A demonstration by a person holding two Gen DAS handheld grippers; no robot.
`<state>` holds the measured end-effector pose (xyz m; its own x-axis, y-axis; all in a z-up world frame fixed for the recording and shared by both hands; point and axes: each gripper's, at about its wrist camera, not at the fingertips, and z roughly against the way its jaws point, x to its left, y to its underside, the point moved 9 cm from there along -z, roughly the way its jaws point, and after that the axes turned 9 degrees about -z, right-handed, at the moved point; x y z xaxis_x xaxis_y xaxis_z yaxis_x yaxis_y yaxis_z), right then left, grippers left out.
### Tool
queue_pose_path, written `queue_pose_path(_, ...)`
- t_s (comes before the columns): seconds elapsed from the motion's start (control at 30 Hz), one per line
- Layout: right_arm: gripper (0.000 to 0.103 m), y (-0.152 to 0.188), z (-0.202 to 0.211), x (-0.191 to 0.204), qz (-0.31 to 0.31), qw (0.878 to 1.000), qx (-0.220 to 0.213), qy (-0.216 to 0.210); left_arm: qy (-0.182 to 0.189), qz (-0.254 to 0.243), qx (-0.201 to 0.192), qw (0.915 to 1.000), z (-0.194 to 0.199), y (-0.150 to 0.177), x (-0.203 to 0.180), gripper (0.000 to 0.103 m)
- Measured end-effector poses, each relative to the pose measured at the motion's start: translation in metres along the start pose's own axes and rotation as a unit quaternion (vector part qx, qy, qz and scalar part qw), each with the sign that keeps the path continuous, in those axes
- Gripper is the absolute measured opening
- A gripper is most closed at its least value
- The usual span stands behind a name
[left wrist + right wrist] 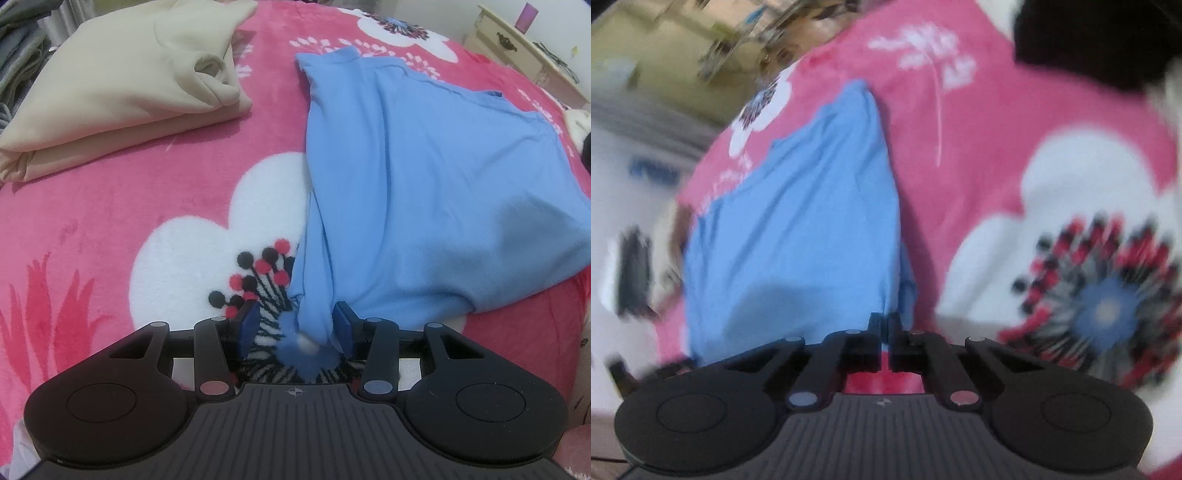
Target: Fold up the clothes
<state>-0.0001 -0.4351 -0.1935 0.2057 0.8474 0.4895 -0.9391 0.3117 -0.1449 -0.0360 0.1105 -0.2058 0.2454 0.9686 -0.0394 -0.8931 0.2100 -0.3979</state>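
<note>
A light blue shirt (424,192) lies spread on the pink flowered blanket (147,192). One bunched corner of it hangs down between the fingers of my left gripper (297,325), close to the right pad. That gripper is open, its blue pads standing well apart. The right wrist view is blurred by motion. In it the blue shirt (798,229) stretches away from my right gripper (885,323), which is shut on an edge of the fabric.
A folded beige garment (122,92) rests on the blanket at the far left. A cream nightstand (517,48) stands beyond the bed at the far right. A dark object (1089,40) lies at the top right of the right wrist view.
</note>
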Motion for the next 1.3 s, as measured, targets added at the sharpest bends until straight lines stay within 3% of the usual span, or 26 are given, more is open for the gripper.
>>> queue_pose_path(0.07,0.000,0.000,-0.012,-0.009,0.059,0.995,-0.005,0.086,0.000,0.000,0.000,1.0000,0.000,0.000,-0.001,0.044)
queue_pose_path(0.1,0.000,0.001,-0.020,-0.016,0.095,0.985,-0.009,0.142,0.000,0.000,-0.001,1.0000,0.000,0.000,-0.001,0.044)
queue_pose_path(0.13,0.000,0.003,-0.026,-0.022,0.116,0.978,-0.010,0.174,0.000,0.001,-0.001,1.0000,0.000,0.001,-0.001,0.044)
queue_pose_path(0.17,0.000,0.005,-0.026,-0.024,0.119,0.977,-0.014,0.176,0.000,0.001,-0.002,1.0000,0.001,0.001,-0.001,0.044)
queue_pose_path(0.3,0.003,0.007,-0.011,-0.003,0.126,0.979,-0.060,0.150,0.001,0.001,-0.002,1.0000,0.001,0.001,0.000,0.044)
queue_pose_path(0.43,0.003,0.017,-0.010,0.062,0.216,0.971,-0.075,0.064,0.002,-0.001,0.000,1.0000,0.000,0.003,-0.001,0.044)
queue_pose_path(0.5,0.014,0.029,-0.021,0.079,0.260,0.963,-0.061,0.048,0.002,-0.006,0.002,1.0000,0.004,0.005,0.000,0.044)
queue_pose_path(0.57,0.025,0.042,-0.047,0.064,0.289,0.953,-0.017,0.094,-0.003,-0.014,0.005,0.9999,0.010,0.007,0.003,0.044)
queue_pose_path(0.6,0.024,0.043,-0.048,0.061,0.289,0.951,-0.012,0.108,-0.008,-0.019,0.008,0.9997,0.015,0.008,0.006,0.044)
queue_pose_path(0.73,0.025,0.038,-0.027,0.064,0.263,0.955,-0.032,0.132,-0.036,-0.024,0.025,0.9987,0.032,0.019,0.025,0.044)
queue_pose_path(0.87,0.028,0.033,-0.006,0.066,0.236,0.958,-0.051,0.155,-0.026,-0.017,0.018,0.9993,0.037,0.025,0.029,0.044)
queue_pose_path(1.03,0.027,0.034,-0.010,0.113,0.276,0.952,-0.086,0.103,0.005,-0.061,-0.004,0.9981,0.035,0.016,0.007,0.043)
queue_pose_path(1.13,0.027,0.040,-0.024,0.147,0.307,0.947,-0.080,0.058,0.021,-0.094,-0.007,0.9953,0.035,0.017,-0.004,0.043)
queue_pose_path(1.23,0.028,0.053,-0.043,0.191,0.383,0.922,-0.056,0.015,0.029,-0.104,0.002,0.9941,0.029,0.017,-0.007,0.043)
queue_pose_path(1.3,0.028,0.069,-0.061,0.229,0.454,0.890,-0.026,-0.022,0.039,-0.091,-0.002,0.9951,0.027,0.012,-0.005,0.040)
